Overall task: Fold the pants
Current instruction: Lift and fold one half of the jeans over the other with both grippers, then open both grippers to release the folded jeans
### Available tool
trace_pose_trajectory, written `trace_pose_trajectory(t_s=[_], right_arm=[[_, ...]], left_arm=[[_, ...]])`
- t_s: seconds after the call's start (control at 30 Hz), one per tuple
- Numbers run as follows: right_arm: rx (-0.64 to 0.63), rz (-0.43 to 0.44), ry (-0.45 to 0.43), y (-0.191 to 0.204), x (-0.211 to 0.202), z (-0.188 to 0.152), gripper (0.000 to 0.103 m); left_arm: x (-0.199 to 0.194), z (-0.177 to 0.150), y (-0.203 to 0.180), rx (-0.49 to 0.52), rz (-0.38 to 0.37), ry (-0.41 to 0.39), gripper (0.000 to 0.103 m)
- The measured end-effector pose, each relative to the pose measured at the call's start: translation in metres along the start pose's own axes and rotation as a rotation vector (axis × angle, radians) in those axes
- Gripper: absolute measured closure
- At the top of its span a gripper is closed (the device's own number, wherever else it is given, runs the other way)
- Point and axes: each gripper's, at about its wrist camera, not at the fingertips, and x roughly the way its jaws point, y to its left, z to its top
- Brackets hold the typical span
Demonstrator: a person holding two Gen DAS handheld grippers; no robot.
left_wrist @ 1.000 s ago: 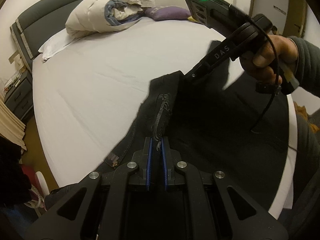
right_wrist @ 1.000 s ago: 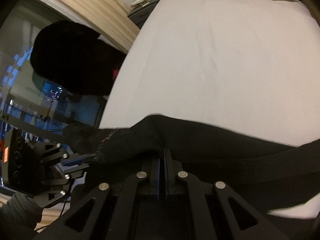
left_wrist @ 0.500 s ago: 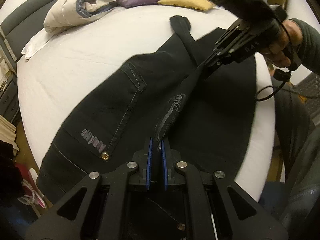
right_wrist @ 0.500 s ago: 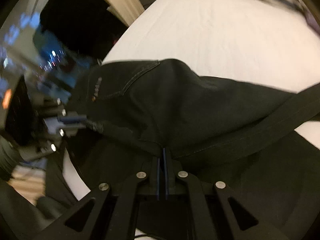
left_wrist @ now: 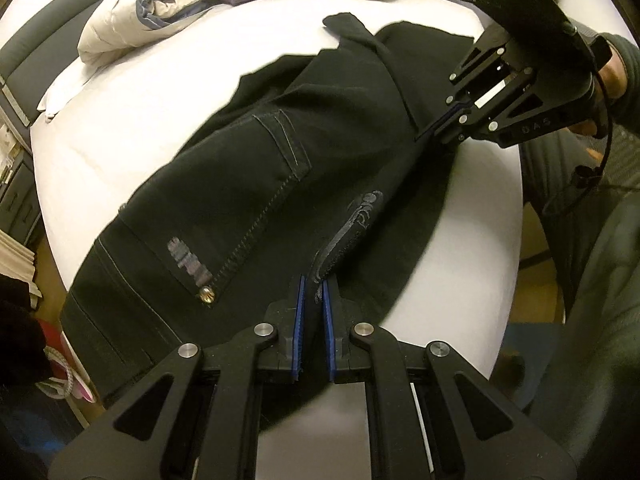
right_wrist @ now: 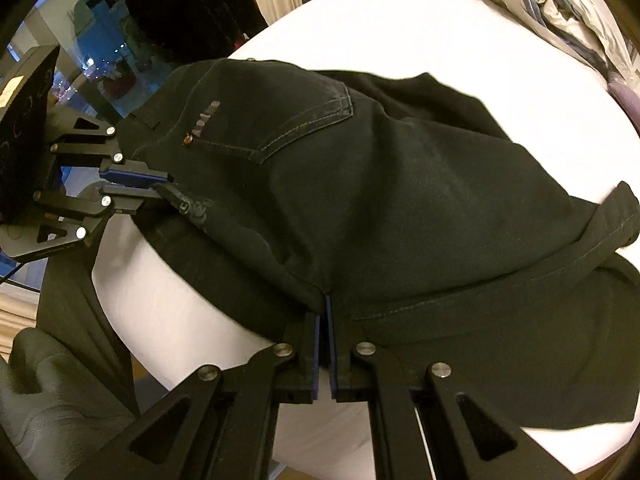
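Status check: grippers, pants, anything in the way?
Left gripper and right gripper both shut on black pants. Pants half-spread on white bed. Nothing blocking.

The grey lettering (left_wrist: 188,260) stitched on the black denim pants (left_wrist: 248,184) smears past reading. Their far leg end, toward one o'clock, disappears behind the right tongs (left_wrist: 430,130). From the right wrist, the pants (right_wrist: 400,184) run out of frame at three o'clock.

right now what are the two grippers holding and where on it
Both hold the black pants. The left gripper is shut on the waistband edge by the printed label; the right gripper is shut on the folded fabric edge further along.
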Motion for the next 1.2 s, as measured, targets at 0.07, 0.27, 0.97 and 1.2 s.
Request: trace_pose_trajectory(t_s=[0.07, 0.27, 0.97, 1.2], right_arm=[[-0.013, -0.022, -0.001, 0.001, 0.000, 0.002, 0.099], [-0.045, -0.079, -0.012, 0.030, 0.003, -0.001, 0.099], [0.049, -0.108, -0.094, 0.035, 0.016, -0.038, 0.094], [0.055, -0.143, -0.121, 0.052, 0.019, -0.046, 0.092]], left_arm=[[0.001, -0.003, -0.006, 0.017, 0.010, 0.002, 0.095], [0.005, 0.008, -0.013, 0.027, 0.020, -0.003, 0.095], [-0.033, -0.034, 0.017, -0.256, 0.078, -0.019, 0.036], [-0.046, 0.012, 0.021, -0.341, 0.067, -0.158, 0.036]])
